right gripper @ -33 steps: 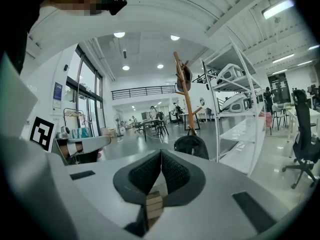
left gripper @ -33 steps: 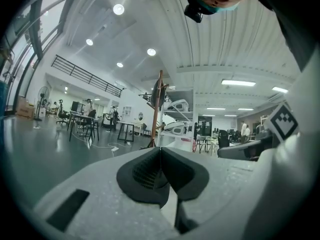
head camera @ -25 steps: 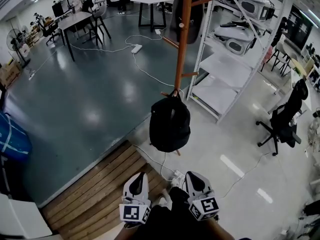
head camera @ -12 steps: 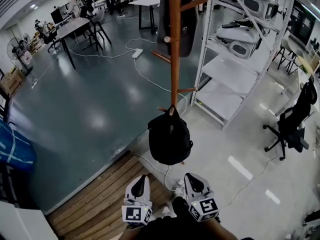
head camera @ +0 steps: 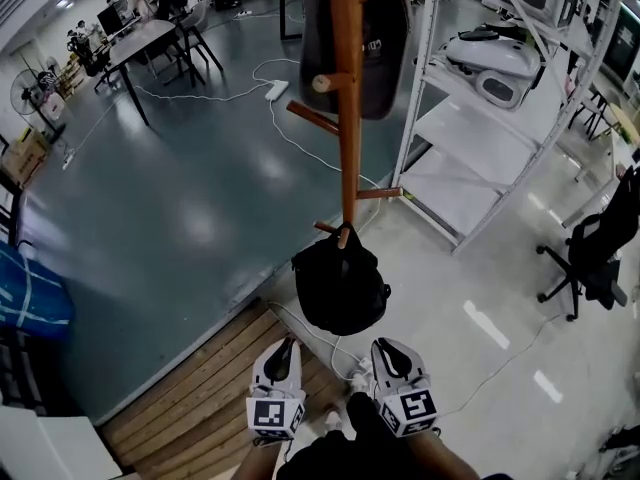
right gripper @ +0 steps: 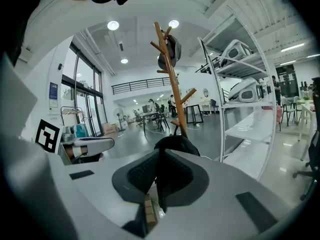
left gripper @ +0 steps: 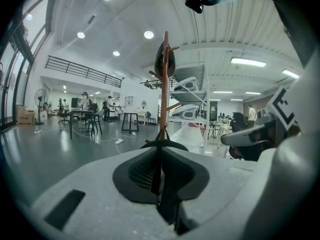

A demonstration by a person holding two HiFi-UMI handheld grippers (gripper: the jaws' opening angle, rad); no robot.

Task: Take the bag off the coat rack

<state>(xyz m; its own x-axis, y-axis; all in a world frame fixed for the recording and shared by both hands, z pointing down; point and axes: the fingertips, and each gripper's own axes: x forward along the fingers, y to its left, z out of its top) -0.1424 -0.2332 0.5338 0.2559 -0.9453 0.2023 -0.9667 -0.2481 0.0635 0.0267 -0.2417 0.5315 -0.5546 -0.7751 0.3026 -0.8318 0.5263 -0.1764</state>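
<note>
A black backpack (head camera: pixel 340 280) hangs from a low peg of the wooden coat rack (head camera: pixel 347 98). A second dark bag (head camera: pixel 378 23) hangs high on the rack's far side. Both grippers are held low and close to the person, short of the rack. My left gripper (head camera: pixel 283 352) is shut with nothing between its fingers. My right gripper (head camera: pixel 385 353) is also shut and holds nothing. The right gripper view shows the backpack (right gripper: pixel 176 144) just past the jaws, below the rack (right gripper: pixel 171 79). In the left gripper view only the backpack's top edge (left gripper: pixel 164 143) shows under the rack (left gripper: pixel 164 84).
A white metal shelving unit (head camera: pixel 480 128) with white machines stands right of the rack. A black office chair (head camera: pixel 600 248) is at far right. White cables and a power strip (head camera: pixel 350 363) lie on the floor by the wooden platform (head camera: pixel 200 388). Tables and people are far back.
The view has closed in on the coat rack; the backpack now sits nearer the grippers. Both grippers stay shut and low.
</note>
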